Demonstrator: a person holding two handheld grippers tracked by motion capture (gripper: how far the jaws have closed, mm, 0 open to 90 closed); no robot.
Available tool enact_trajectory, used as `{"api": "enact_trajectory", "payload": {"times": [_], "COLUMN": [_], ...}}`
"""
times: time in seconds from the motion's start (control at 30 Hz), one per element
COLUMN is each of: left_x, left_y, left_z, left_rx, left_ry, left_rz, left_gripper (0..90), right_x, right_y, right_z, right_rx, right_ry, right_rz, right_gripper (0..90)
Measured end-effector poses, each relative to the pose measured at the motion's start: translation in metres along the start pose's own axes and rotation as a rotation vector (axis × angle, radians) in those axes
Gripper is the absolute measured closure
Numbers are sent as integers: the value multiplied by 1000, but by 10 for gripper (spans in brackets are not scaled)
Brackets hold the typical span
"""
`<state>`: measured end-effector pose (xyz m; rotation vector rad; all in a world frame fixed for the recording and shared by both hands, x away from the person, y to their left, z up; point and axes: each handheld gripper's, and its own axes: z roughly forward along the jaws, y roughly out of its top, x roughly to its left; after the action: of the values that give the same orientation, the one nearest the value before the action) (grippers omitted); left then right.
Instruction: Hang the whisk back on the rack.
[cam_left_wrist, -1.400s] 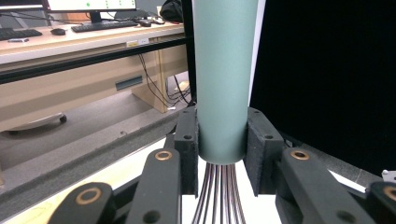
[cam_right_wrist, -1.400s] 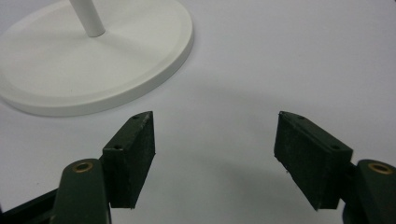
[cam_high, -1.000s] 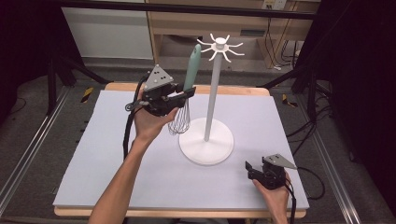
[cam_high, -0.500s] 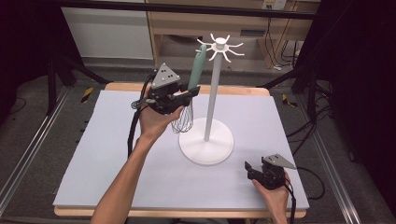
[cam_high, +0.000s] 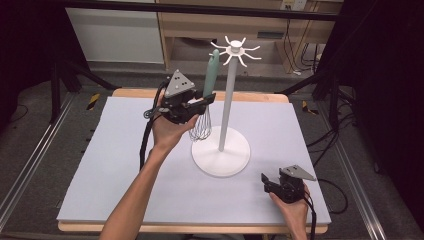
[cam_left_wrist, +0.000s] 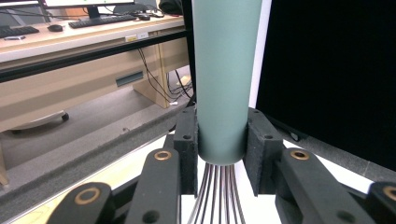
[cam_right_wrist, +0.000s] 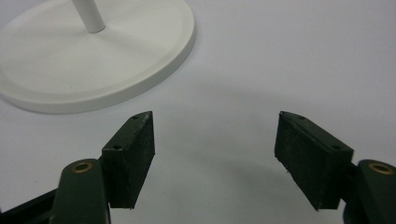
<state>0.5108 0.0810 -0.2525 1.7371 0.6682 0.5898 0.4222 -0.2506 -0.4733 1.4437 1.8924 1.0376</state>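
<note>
A whisk with a grey-green handle (cam_high: 210, 76) and wire loops (cam_high: 200, 129) is held upright above the table, just left of a white hook stand (cam_high: 228, 97). My left gripper (cam_high: 204, 101) is shut on the lower end of the handle (cam_left_wrist: 221, 79), and the wires (cam_left_wrist: 215, 192) hang down between its jaws. The handle's top reaches close to the stand's ring of hooks (cam_high: 236, 51). My right gripper (cam_high: 265, 180) rests open near the table's front right, with nothing between its jaws (cam_right_wrist: 215, 161). The stand's round base (cam_right_wrist: 88, 51) lies ahead of it.
A pale mat (cam_high: 100, 165) covers the wooden table. Black cables trail from both grippers. A shelf unit (cam_high: 200, 30) and metal rails stand beyond the table's far edge.
My left gripper has lifted the whisk and carried it right, closer to the stand's pole and hooks. The right gripper has stayed put.
</note>
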Motion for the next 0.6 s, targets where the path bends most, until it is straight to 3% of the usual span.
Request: {"api": "enact_trajectory", "payload": {"times": [0.33, 0.6], "left_x": [-2, -3], "left_y": [-3, -6], "left_z": [6, 8], "left_rx": [-27, -51], "left_ry": [-1, 18], "left_rz": [-24, -18], "left_gripper": [683, 681], "right_x": [0, 0], "right_y": [-1, -1], "right_z": [1, 2], "right_rx": [9, 10], "right_ry": [2, -2], "right_rz": [7, 1], "right_gripper": [266, 261]}}
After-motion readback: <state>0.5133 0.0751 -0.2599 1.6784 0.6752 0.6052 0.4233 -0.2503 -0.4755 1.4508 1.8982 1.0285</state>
